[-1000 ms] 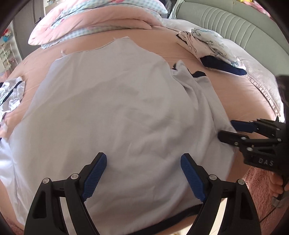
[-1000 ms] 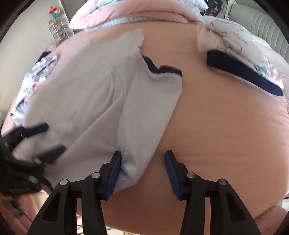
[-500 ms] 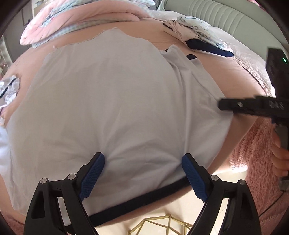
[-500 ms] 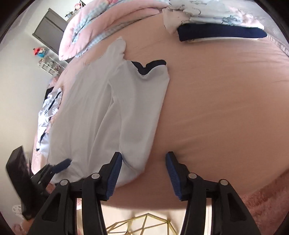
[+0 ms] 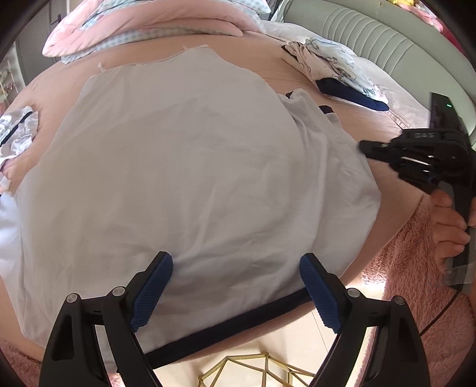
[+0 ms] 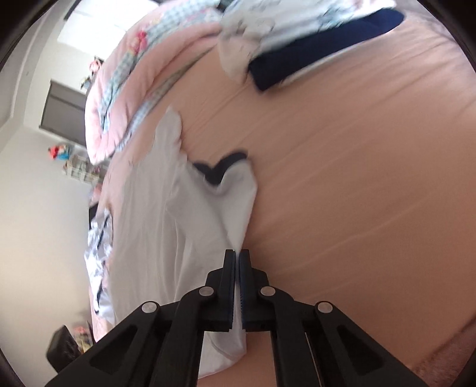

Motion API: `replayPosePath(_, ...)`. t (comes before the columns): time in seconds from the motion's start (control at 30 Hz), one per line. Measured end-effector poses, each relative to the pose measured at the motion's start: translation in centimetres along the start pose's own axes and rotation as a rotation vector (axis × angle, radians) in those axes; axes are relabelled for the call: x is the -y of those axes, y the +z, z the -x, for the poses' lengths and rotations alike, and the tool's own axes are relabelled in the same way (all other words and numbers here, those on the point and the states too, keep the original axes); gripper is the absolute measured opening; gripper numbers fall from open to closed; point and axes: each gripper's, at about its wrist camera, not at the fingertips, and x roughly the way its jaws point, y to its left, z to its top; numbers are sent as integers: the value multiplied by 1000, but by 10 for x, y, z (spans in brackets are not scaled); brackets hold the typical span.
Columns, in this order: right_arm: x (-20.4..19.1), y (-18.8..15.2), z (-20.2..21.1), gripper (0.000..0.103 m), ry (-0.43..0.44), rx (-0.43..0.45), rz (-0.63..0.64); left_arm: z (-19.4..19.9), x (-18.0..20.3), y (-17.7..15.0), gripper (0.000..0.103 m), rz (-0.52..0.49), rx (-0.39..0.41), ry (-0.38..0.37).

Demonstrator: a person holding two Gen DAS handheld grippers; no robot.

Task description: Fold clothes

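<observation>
A pale grey shirt (image 5: pixel 184 178) with a dark navy hem is lying spread over the pink bed (image 6: pixel 372 178), and its near edge is hanging a little over the edge of the bed. The left tongs (image 5: pixel 235 285) are standing wide open just above the near part of the shirt, with the blue pads on both sides of a soft crease, and they are not pressing the cloth. The right tongs (image 6: pixel 237 262) have just been closing, and now the jaws are standing together on the folded side edge of the shirt, with the cloth pinched between them. In the left wrist view the right tongs (image 5: pixel 369 147) are touching the right side of the shirt, and a hand (image 5: pixel 449 226) is holding the handle. Beyond the shirt, a folded pile of printed and navy clothes (image 5: pixel 336 71) is lying on the bed, and a pink quilt (image 5: pixel 154 26) is lying at the far end. To the left of the shirt, another crumpled garment (image 5: pixel 17 131) is lying.
</observation>
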Motion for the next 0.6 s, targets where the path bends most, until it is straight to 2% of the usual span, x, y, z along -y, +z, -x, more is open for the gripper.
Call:
replayPosePath(0.1, 6, 0, 27, 1, -123, 74, 45, -5, 0, 3, 87, -5, -7, 5)
replayPosePath(0.13, 10, 0, 31, 1, -126, 72, 48, -6, -1, 4, 87, -5, -8, 7)
replayPosePath(0.23, 18, 7, 14, 6, -19, -22, 5, -9, 1, 7, 87, -7, -7, 10)
replayPosePath(0.27, 14, 14, 4, 11, -5, -36, 10, -8, 2, 6, 87, -13, -6, 14)
replayPosePath(0.3, 10, 19, -1, 25, -13, -24, 35, -8, 2, 5, 87, -19, -5, 15)
replayPosePath(0.33, 6, 25, -6, 34, -22, -12, 60, -7, 2, 3, 87, -23, -6, 15)
replayPosePath(0.47, 2, 53, -37, 34, -38, -27, 86, -4, -2, -1, 87, -24, -4, 10)
replayPosePath(0.57, -4, 60, -53, 33, -27, -38, 115, -4, -2, 2, 87, -17, -4, 12)
replayPosePath(0.6, -10, 60, -57, 13, -27, -56, 139, -5, -3, 4, 87, -16, -5, 13)
